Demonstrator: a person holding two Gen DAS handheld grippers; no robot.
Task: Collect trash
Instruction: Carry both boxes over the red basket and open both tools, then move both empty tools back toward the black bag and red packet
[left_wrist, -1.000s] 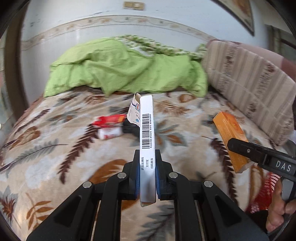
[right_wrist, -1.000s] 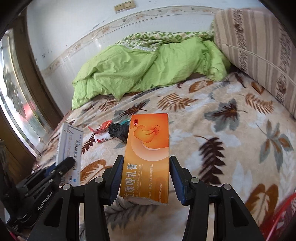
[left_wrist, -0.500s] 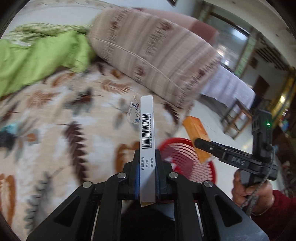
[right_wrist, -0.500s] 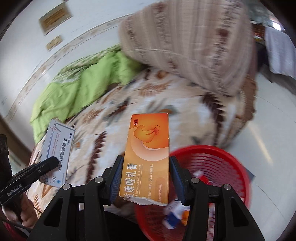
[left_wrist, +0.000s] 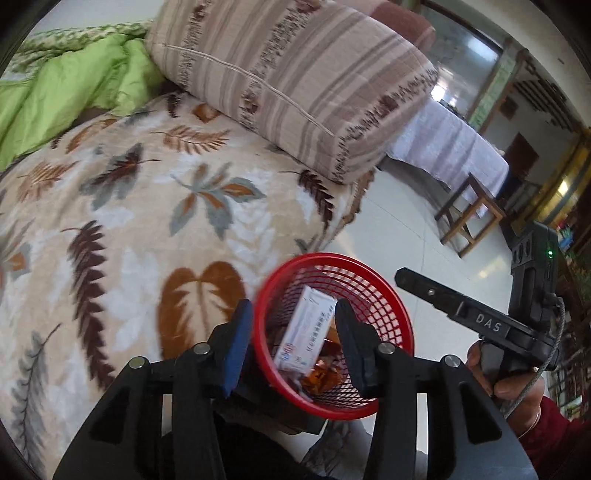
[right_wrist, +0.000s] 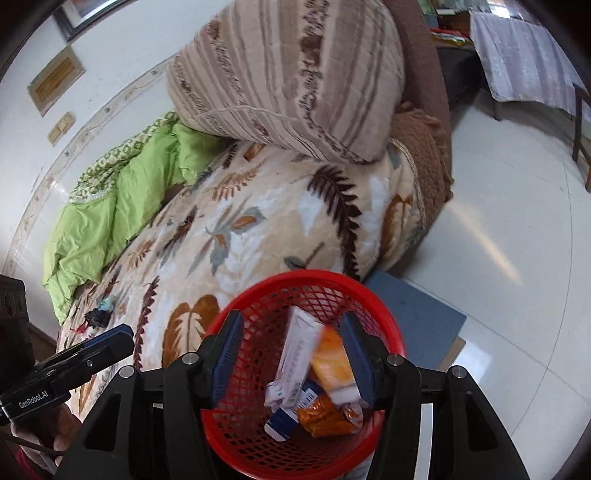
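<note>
A bedroom, a bed (right_wrist: 258, 236) under a leaf-print blanket and pale tiled floor (right_wrist: 509, 229) beside it, and down at the bed's edge sits the red mesh basket (right_wrist: 236, 435). Inside it: the white medicine box (right_wrist: 299, 354) tilted on end, the orange box (right_wrist: 332, 365) just beside it and blurred, both over crinkled orange wrappers (right_wrist: 323, 415). The right claw (right_wrist: 293, 358) hovers right over the basket, fingers spread wide, nothing in them. The left claw (left_wrist: 295, 345) hangs over the rim too, wide apart and empty, the white box visible between its pads. More small litter (right_wrist: 99, 314) lies far up the blanket, near the green quilt (right_wrist: 122, 206), with a striped cushion (right_wrist: 295, 74) behind
</note>
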